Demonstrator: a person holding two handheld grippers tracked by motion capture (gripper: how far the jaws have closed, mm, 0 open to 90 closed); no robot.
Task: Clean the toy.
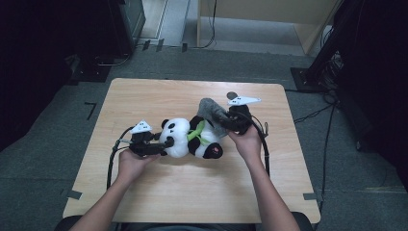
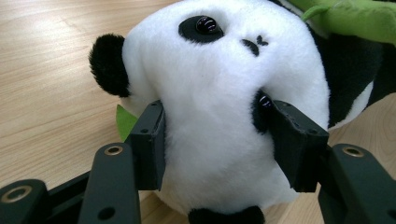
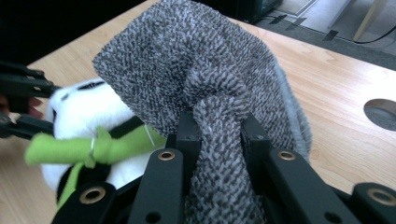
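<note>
A plush panda [image 1: 190, 137] lies on its side near the middle of the wooden surface [image 1: 192, 192], head toward the person's left. The left gripper [image 1: 161, 144] has its fingers [image 2: 149, 140] partly closed on the white head, one pad sunk in by the ear side and the other against the dark eye patch, so the fur bulges between them. The right gripper [image 1: 226, 120] has its fingers [image 3: 184, 130] drawn close on a bunched fold of a grey knitted cloth [image 3: 196, 60], which drapes up and over the panda's body beside the green plush bamboo [image 3: 93, 147] at its front. Both things look light and very soft: the panda will squash and roll rather than resist, so a hold across the firm bulk of the head or torso suits it better than an ear or limb, which would likely stretch. The knit is limp and stretchy and probably needs pinching at a gathered fold or hem, as now; a loose stitch could snag on a fingertip. There is open surface on all sides, most of it toward the person, and a round hole [image 1: 232, 95] in the surface lies just beyond the right gripper, well short of the far edge.
</note>
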